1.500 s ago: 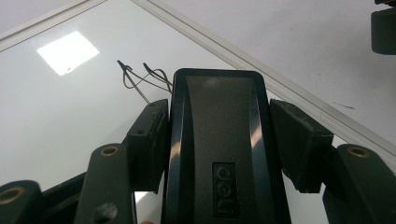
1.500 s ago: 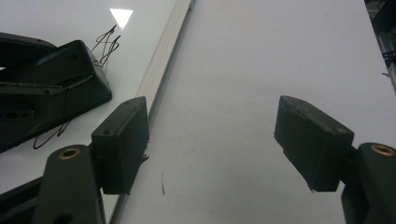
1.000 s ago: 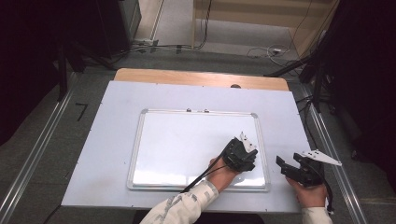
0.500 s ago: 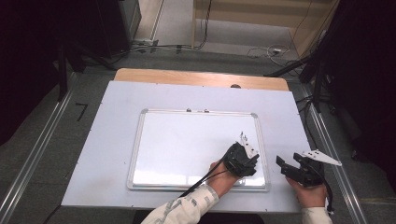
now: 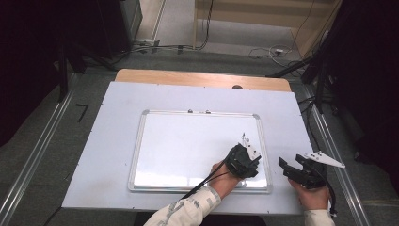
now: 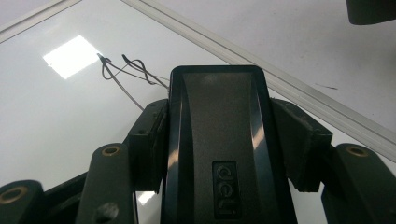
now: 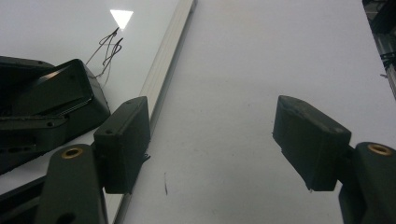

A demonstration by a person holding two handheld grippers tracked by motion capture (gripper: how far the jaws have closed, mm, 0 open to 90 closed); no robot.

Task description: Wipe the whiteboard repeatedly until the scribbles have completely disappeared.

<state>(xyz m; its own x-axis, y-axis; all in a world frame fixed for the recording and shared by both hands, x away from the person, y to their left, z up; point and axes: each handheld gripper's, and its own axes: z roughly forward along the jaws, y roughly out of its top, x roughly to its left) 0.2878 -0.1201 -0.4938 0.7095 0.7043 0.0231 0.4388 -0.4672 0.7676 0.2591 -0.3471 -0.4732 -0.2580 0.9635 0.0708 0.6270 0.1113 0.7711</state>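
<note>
A white whiteboard [image 5: 188,146] lies flat on the table. My left gripper [image 5: 244,159] hovers over the board's near right corner, shut on a black block-shaped eraser [image 6: 215,98] that stands between its jaws. Just beyond the eraser's tip is a thin dark scribble [image 6: 126,70] on the board, which the right gripper view shows as the scribble [image 7: 108,49] beside the eraser [image 7: 60,91]. My right gripper [image 5: 289,168] rests off the board's right edge over the table. In its own view the right gripper [image 7: 215,140] is open with nothing between the jaws.
The board's silver frame [image 6: 289,88] runs just right of the eraser. A pale sheet [image 5: 117,141] covers the table [image 5: 202,79], whose wooden far edge shows. Dark floor, rails and cables surround the table.
</note>
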